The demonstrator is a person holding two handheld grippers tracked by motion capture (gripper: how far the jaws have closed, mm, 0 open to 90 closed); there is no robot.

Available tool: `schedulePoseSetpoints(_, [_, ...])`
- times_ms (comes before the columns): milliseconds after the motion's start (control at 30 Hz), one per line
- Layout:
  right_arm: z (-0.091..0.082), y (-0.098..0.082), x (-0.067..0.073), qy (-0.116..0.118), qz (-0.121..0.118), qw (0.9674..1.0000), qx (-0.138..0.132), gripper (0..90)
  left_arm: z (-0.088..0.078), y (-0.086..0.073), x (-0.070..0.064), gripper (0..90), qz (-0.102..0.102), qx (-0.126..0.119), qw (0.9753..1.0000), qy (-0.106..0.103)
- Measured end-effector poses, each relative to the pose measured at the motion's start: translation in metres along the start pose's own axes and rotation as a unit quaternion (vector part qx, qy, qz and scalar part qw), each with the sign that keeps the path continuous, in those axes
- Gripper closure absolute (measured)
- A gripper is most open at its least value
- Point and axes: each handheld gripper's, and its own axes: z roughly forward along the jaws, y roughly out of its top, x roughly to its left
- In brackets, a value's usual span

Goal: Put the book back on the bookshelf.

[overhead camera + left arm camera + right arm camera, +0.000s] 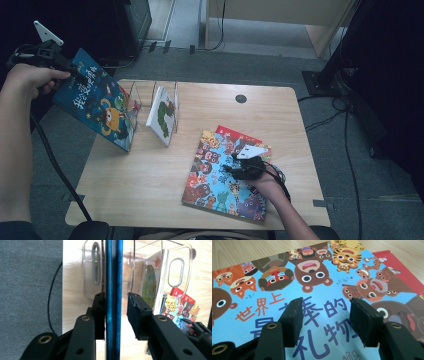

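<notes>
Blue book point(95, 102): standing tilted at the clear rack's point(140, 267) left end slot, spine edge-on between the jaws.
Left gripper point(115, 312): released; pads spread, one grazing the cover, the other clear.
Key relation: book's long edge runs straight up the gap, so pull back along it.
White book point(162, 114): next slot right of the rack's end.
Right gripper point(324, 317): jaws apart, hovering over the animal book point(222, 175), gripping nothing.
</notes>
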Motion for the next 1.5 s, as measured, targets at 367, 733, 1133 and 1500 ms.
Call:
schedulePoseSetpoints(367, [0.0, 0.0, 0.0, 0.0, 0.0, 1.0, 0.0, 44.3, 0.001, -0.002, 0.008, 65.6, -0.006, -0.012, 0.9998, -0.017])
schedulePoseSetpoints(733, [0.0, 0.0, 0.0, 0.0, 0.0, 1.0, 0.0, 44.4, -0.003, -0.005, 0.012, 59.8, -0.006, -0.009, 0.9996, -0.026])
schedulePoseSetpoints(1133, [0.0, 0.0, -0.001, 0.002, 0.0, 1.0, 0.0, 43.4, -0.023, -0.018, 0.023, 57.3, -0.013, -0.035, 0.9984, -0.042])
schedulePoseSetpoints(1500, [0.001, 0.001, -0.002, 0.001, 0.001, 1.0, 0.001, 39.0, -0.063, -0.037, 0.014, 55.2, -0.007, -0.063, 0.9967, -0.051])
